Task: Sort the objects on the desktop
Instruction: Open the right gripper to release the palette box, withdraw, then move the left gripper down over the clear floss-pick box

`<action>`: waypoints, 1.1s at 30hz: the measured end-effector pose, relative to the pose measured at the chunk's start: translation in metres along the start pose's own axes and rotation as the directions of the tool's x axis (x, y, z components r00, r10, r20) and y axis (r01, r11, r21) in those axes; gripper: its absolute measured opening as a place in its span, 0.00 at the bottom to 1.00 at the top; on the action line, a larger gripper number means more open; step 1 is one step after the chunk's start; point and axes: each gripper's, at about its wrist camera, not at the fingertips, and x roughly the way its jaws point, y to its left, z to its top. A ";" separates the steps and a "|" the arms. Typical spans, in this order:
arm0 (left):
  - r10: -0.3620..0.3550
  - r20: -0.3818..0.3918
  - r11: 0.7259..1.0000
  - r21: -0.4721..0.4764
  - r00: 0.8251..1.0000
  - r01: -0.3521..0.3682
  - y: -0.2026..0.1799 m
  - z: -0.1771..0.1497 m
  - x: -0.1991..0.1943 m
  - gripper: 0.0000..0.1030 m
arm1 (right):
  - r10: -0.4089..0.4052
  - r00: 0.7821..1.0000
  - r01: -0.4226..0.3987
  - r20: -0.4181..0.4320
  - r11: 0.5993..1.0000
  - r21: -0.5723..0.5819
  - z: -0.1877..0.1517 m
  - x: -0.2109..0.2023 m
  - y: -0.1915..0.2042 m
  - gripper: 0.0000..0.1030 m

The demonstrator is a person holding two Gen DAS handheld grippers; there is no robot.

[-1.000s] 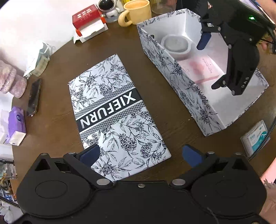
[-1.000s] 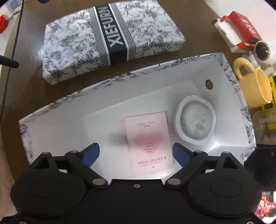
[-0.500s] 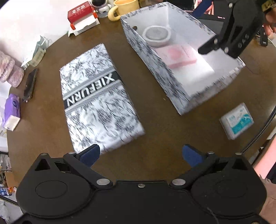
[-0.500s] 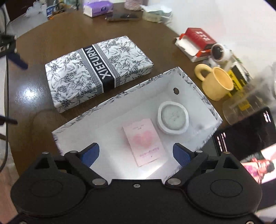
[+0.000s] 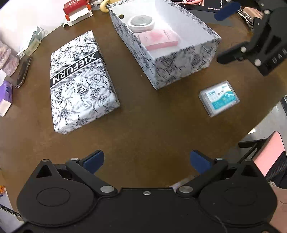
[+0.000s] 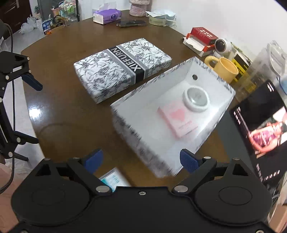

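Observation:
An open floral-print box (image 5: 181, 62) (image 6: 136, 132) stands on the round brown table, holding a round white tin (image 5: 141, 23) (image 6: 196, 98) and a pink card pack (image 5: 158, 39) (image 6: 179, 120). Its lid (image 5: 79, 80) (image 6: 122, 68), marked XIEFURN, lies flat beside it. A small clear pack with blue print (image 5: 219, 97) (image 6: 112, 179) lies on the table near the box's end. My left gripper (image 5: 146, 160) hovers open over bare table in front of the lid. My right gripper (image 6: 141, 159) is open above the box's near corner, nothing between its fingers.
Along the far edge sit a red and white carton (image 6: 199, 39), a yellow mug (image 6: 224, 69), a small white camera (image 6: 222, 46), a phone (image 6: 131, 23), a purple tissue pack (image 6: 107, 16) and masks (image 6: 161, 17). A dark screen (image 6: 260, 125) lies right of the box.
Both grippers have pulled back and up from the box and lid. The right gripper has left the box interior, with the pink pack and tin staying inside. The small clear pack has come into view.

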 end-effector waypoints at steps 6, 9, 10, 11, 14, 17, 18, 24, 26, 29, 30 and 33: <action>0.002 0.014 0.999 0.034 1.000 -0.003 -0.019 -0.015 -0.004 1.00 | 0.000 1.000 0.000 0.003 0.997 0.082 -0.039 -0.011 0.022 0.92; 0.012 0.028 0.997 0.071 1.000 -0.014 -0.030 -0.018 -0.005 1.00 | -0.006 1.000 0.006 -0.001 0.992 0.127 -0.059 -0.017 0.032 0.92; 0.017 0.033 0.996 0.085 0.999 -0.020 -0.034 -0.018 -0.005 1.00 | -0.009 1.000 0.009 -0.002 0.989 0.145 -0.066 -0.020 0.035 0.92; 0.020 0.037 0.995 0.097 0.999 -0.023 -0.038 -0.019 -0.005 1.00 | -0.013 1.000 0.014 -0.003 0.986 0.163 -0.073 -0.023 0.037 0.92; 0.014 0.050 0.990 0.139 0.999 -0.021 -0.049 -0.017 -0.005 1.00 | -0.037 0.999 0.040 -0.018 0.974 0.221 -0.093 -0.031 0.044 0.92; 0.008 0.064 0.984 0.178 0.998 -0.019 -0.062 -0.015 -0.005 1.00 | -0.056 0.998 0.059 -0.018 0.956 0.286 -0.112 -0.040 0.052 0.92; 0.006 0.070 0.982 0.190 0.998 -0.019 -0.066 -0.014 -0.004 1.00 | -0.063 0.998 0.064 -0.015 0.950 0.305 -0.118 -0.044 0.054 0.92; -0.016 0.103 0.954 0.299 0.995 -0.016 -0.090 -0.006 -0.001 1.00 | -0.064 0.998 0.063 -0.009 0.922 0.381 -0.150 -0.056 0.068 0.92; -0.018 0.119 0.937 0.349 0.993 -0.024 -0.100 -0.001 0.002 1.00 | -0.066 0.998 0.065 -0.011 0.916 0.397 -0.158 -0.057 0.072 0.92; -0.033 0.134 0.911 0.411 0.990 -0.025 -0.113 0.007 0.006 1.00 | -0.064 0.998 0.063 -0.012 0.906 0.418 -0.166 -0.056 0.078 0.92; -0.046 0.138 0.905 0.426 0.989 -0.017 -0.117 0.010 0.008 1.00 | -0.062 0.998 0.061 -0.011 0.903 0.424 -0.168 -0.056 0.080 0.92; -0.076 0.154 0.881 0.474 0.985 -0.006 -0.131 0.019 0.015 1.00 | -0.055 0.998 0.052 -0.007 0.893 0.448 -0.174 -0.055 0.083 0.92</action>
